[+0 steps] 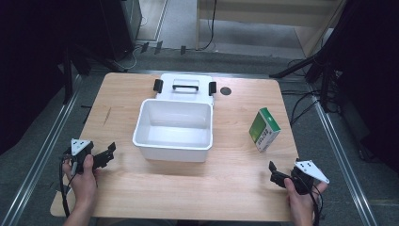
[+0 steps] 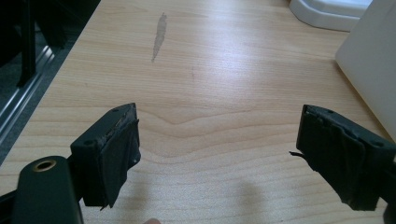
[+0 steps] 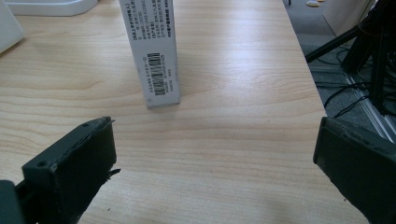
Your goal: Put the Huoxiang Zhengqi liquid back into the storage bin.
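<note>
A white open box (image 1: 173, 129) stands at the middle of the wooden table, its lid (image 1: 185, 87) with a handle and two black clasps lying behind it. A green and white carton (image 1: 264, 129) stands upright to the box's right; its barcoded side (image 3: 154, 51) rises ahead of my right gripper. My left gripper (image 1: 109, 154) rests near the table's left front, open, nothing between its jaws; the box's wall (image 2: 369, 70) is at its right. My right gripper (image 1: 274, 172) is at the right front, open and empty, a short way before the carton.
Bare wood (image 1: 188, 188) spreads in front of the box. A dark round spot (image 1: 226, 91) marks the table beside the lid. Metal rails (image 1: 42, 155) run along both sides, with black stands and cables (image 1: 324, 89) on the floor at right.
</note>
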A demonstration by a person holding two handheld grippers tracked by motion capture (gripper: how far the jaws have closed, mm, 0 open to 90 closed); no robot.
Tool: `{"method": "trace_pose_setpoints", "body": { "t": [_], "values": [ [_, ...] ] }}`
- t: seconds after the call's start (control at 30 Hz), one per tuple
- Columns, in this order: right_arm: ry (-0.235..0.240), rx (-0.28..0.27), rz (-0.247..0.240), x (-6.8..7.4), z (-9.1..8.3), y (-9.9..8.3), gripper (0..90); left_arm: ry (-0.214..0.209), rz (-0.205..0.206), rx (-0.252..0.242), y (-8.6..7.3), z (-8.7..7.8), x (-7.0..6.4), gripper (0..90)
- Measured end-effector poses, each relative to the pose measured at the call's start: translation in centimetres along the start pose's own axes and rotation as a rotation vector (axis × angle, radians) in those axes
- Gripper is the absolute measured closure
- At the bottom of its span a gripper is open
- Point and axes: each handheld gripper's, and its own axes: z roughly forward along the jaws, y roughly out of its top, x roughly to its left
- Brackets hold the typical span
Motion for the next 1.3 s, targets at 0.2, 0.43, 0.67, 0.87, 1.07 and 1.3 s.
{"method": "trace_pose_setpoints", "body": {
  "t": [0.2,0.43,0.67,0.87,1.07,1.3],
  "values": [
    [-0.002,0.003,-0.011,0.1,0.0,0.0,0.0,-0.004,-0.001,-0.003,0.0,0.0,0.0,14.4],
    [-0.030,0.036,-0.026,0.3,0.2,0.2,0.0,-0.009,-0.002,-0.005,0.0,-0.1,0.1,14.4],
    [-0.008,0.056,-0.024,-0.1,-0.3,1.4,4.4,-0.014,-0.005,-0.004,0.0,-0.1,0.1,14.4],
    [0.023,0.165,-0.082,0.4,-0.4,4.0,4.7,-0.017,-0.008,-0.003,0.0,-0.1,0.2,14.4],
    [0.039,0.367,-0.168,0.8,0.1,7.0,5.2,-0.013,-0.008,0.004,0.0,-0.1,0.1,14.4],
    [0.014,0.692,-0.198,0.6,1.5,9.8,12.1,-0.017,-0.007,0.003,0.0,-0.1,0.1,14.5]
  ]
}}
